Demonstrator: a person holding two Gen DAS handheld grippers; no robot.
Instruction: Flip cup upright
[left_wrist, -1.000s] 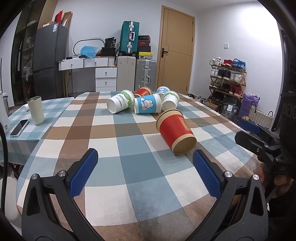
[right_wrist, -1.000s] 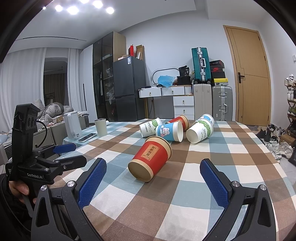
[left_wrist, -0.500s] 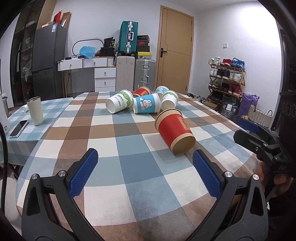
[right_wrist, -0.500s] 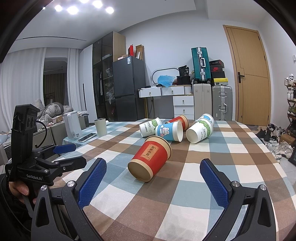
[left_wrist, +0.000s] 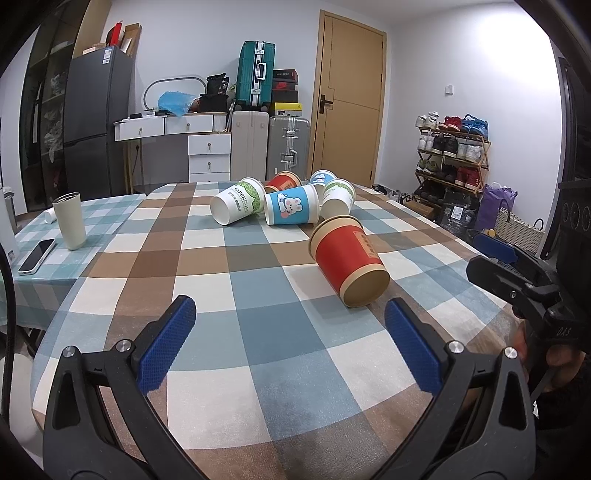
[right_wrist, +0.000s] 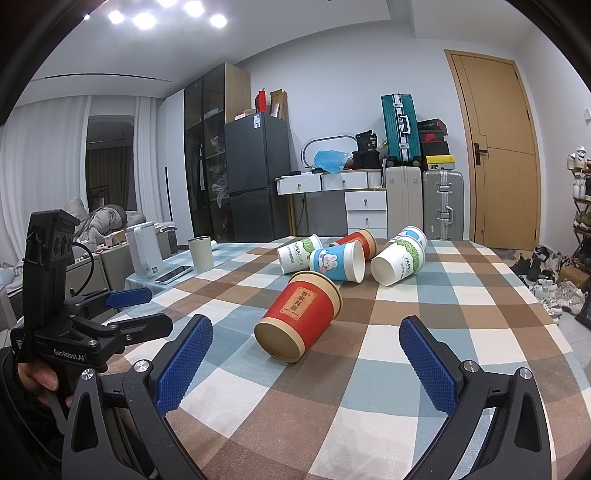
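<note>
A red paper cup (left_wrist: 349, 260) lies on its side on the checked tablecloth (left_wrist: 258, 332), its base toward me; it also shows in the right wrist view (right_wrist: 301, 319). Behind it several more cups lie tipped over: a blue rabbit cup (left_wrist: 291, 209), two white-green cups (left_wrist: 238, 205) (left_wrist: 337, 198), another red cup (left_wrist: 284, 181). My left gripper (left_wrist: 290, 345) is open and empty, short of the red cup. My right gripper (right_wrist: 304, 367) is open and empty, just in front of the same cup.
A cream tumbler (left_wrist: 70, 220) and a phone (left_wrist: 37, 256) stand on the left part of the table. A white kettle (right_wrist: 144, 254) stands at the far left in the right wrist view. The table's right edge (left_wrist: 491, 273) is near my right gripper.
Both views have shifted only slightly; the left gripper has crept a little toward the red cup. The cups have not moved.
</note>
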